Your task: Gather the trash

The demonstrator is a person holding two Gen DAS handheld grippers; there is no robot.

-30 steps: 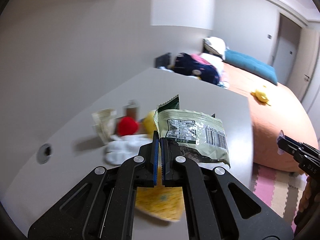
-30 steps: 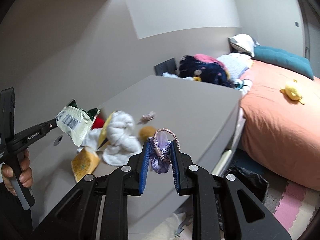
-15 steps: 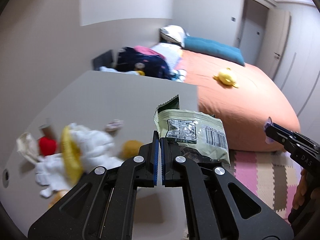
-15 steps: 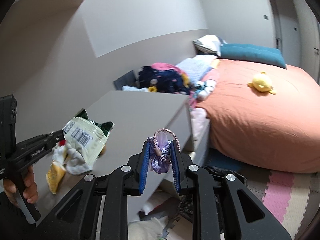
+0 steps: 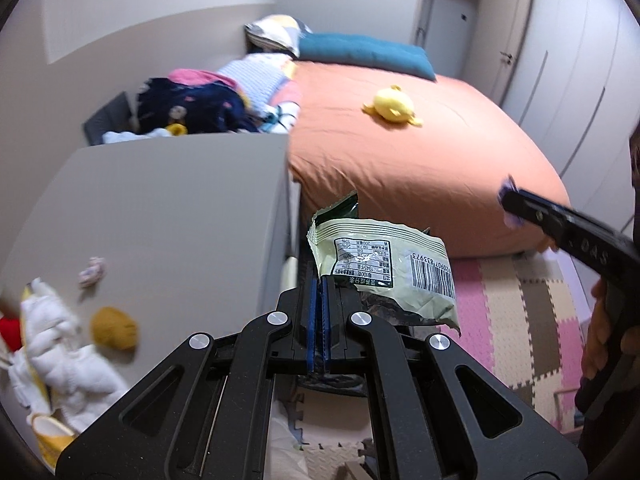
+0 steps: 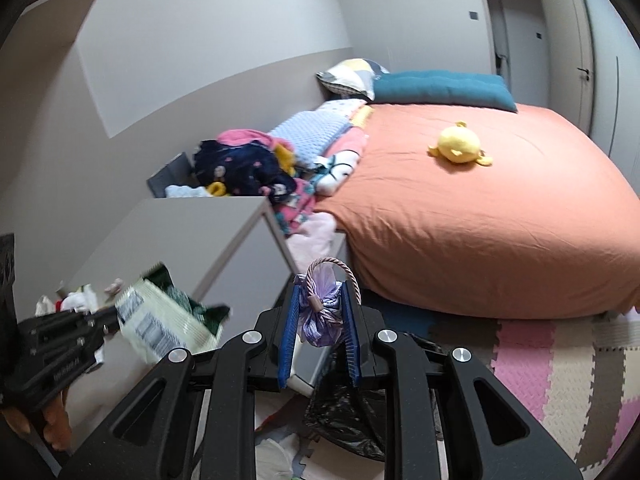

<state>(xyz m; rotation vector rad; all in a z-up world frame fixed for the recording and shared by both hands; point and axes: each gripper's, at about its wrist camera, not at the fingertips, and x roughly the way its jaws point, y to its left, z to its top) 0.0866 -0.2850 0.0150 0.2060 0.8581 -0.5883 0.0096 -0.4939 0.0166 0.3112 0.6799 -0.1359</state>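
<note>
Black hand-held gripper [image 5: 319, 280]: blue pads [image 5: 325, 312], 4 silver screws.

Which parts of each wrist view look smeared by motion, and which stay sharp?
Left wrist view: the snack wrapper in the left gripper is crisp, the socks on the desk blurred. Right wrist view: the purple pouch is sharp, the wrapper smeared.
</note>
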